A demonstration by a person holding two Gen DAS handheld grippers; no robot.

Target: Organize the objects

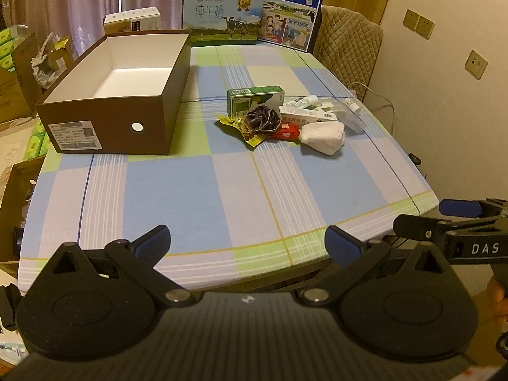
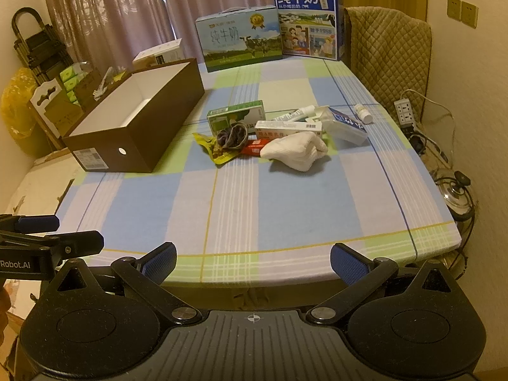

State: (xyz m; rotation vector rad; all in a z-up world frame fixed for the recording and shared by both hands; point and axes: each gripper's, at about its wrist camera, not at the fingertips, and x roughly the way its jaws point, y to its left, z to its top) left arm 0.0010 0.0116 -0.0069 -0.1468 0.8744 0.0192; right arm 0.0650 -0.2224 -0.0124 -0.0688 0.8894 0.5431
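Both hand-held grippers were held released and empty, well short of the box: the left hand-held gripper (image 1: 247, 243) and the right hand-held gripper (image 2: 253, 262) hung at the near edge of the desk (image 1: 197, 190), angled down toward it. Nothing lay between either pair of jaws.

The box (image 1: 127, 95) stood open and appeared empty on the desk. To its right, apart from it, the clutter lay heaped: a green carton (image 1: 255, 100), a dark scrunchie (image 1: 262, 119), a white cloth (image 1: 322, 138), a red packet (image 1: 287, 131) and a paste box (image 1: 306, 116).

The step in hand was judged to be the first reach. It would be done best by taking an outlying item such as the cloth first, so that the heap was not dragged.

Only the right wrist view showed a small white bottle (image 2: 363, 112), a power strip (image 2: 404, 112) and a pot lid (image 2: 457, 198), all far right of the box. Only the left wrist view showed wall sockets (image 1: 418, 23).
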